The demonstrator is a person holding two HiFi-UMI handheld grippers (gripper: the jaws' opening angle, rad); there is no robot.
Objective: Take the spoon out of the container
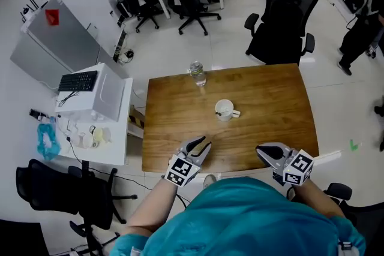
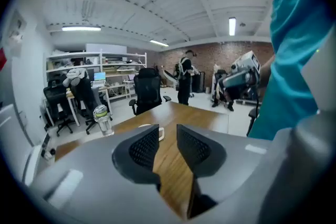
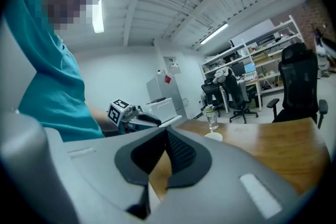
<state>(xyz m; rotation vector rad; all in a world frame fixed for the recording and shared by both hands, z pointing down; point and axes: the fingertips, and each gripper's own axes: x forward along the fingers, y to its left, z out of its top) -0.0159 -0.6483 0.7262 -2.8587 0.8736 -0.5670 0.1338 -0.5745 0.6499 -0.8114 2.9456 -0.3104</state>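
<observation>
A white mug (image 1: 225, 110) stands near the middle of the wooden table (image 1: 270, 99). A thin dark shape, which looks like the spoon (image 1: 221, 112), lies inside it. My left gripper (image 1: 201, 145) hovers at the table's near edge, well short of the mug, open by a narrow gap with nothing between the jaws. In the left gripper view the mug (image 2: 159, 134) peeks out between the jaws of that gripper (image 2: 168, 131). My right gripper (image 1: 264, 151) is at the near edge to the right, its jaws shut and empty. In the right gripper view, gripper (image 3: 167, 131), the mug (image 3: 213, 137) sits far ahead.
A clear water bottle (image 1: 197, 73) stands at the table's far edge, behind the mug. Black office chairs (image 1: 282, 15) stand beyond the table. A white side cabinet (image 1: 99, 123) with a keyboard stands to the left. People stand in the background (image 2: 185, 78).
</observation>
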